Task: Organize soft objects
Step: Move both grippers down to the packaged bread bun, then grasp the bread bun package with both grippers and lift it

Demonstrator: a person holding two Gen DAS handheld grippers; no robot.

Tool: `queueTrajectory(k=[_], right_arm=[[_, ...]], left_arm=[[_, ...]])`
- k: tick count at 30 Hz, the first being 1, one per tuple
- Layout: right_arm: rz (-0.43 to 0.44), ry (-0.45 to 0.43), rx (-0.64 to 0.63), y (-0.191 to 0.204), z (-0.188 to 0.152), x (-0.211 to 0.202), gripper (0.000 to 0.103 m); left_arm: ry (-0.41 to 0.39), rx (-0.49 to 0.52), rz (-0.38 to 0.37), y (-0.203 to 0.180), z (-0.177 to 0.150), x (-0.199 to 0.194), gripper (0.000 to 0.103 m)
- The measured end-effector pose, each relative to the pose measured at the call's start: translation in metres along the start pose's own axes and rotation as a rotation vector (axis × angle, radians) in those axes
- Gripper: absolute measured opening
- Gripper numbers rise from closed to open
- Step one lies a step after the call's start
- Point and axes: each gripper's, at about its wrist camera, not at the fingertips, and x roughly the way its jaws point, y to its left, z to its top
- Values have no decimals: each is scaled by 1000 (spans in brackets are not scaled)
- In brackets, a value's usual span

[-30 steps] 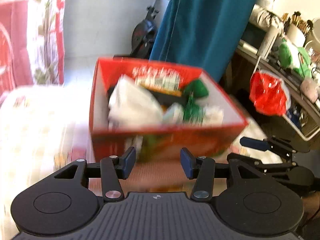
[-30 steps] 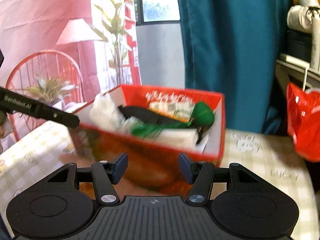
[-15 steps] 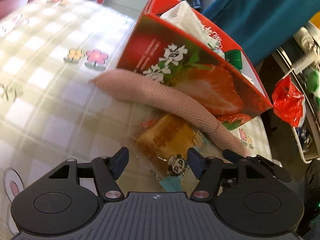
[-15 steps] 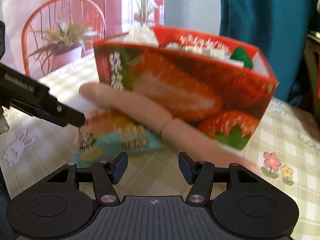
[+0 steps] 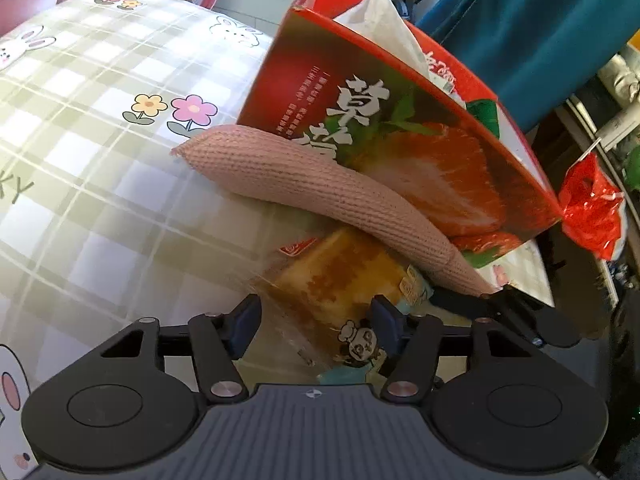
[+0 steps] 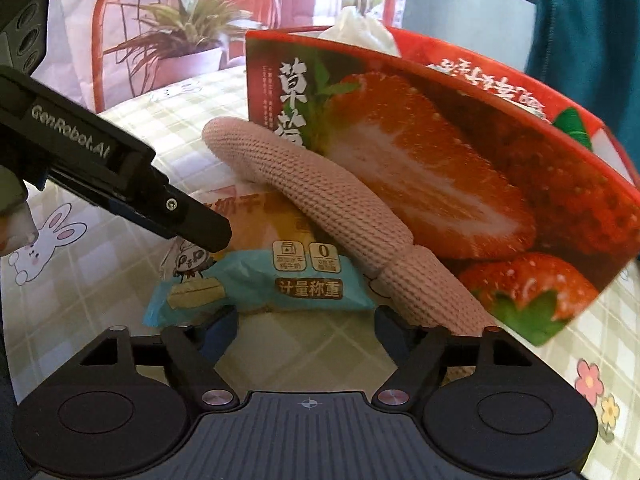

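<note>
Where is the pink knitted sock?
The pink sock lies on the checked tablecloth, leaning along the front of the strawberry box and overlapping the snack packet.

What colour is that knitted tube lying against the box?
Dusty pink knitted tube, clearest in the right wrist view.

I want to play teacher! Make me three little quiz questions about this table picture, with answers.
1. True or false: the pink knitted sock lies inside the strawberry box.
2. What lies on the bread packet? A) sock B) red bag C) plant
3. Fill in: the left tongs are ____ around the packet.

Key: 1 false, it leans outside against the box. 2 A. 3 open.
</note>
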Motion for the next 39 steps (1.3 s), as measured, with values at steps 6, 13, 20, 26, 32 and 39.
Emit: queueTrajectory(k=[6,13,20,26,32,39], right_arm=[[6,12,-21,-4,1,6,78],[58,5,-64,4,6,7,75],[81,-10,-13,13,-3,-6,60],[101,-20,27,27,-15,-21,59],[109,-22,70,37,-31,-36,59],[122,-50,171,39,-57,-59,60]], left_arm=[[-16,-12,5,7,3,-1,62],[-39,-1,-6,12,8,-3,51],[-27,47,-19,6,5,-9,41],[0,106,-30,-8,-5,-11,40],[27,144,-57,-19,-22,-12,40],[64,177,-108,-23,-39,-11,40]])
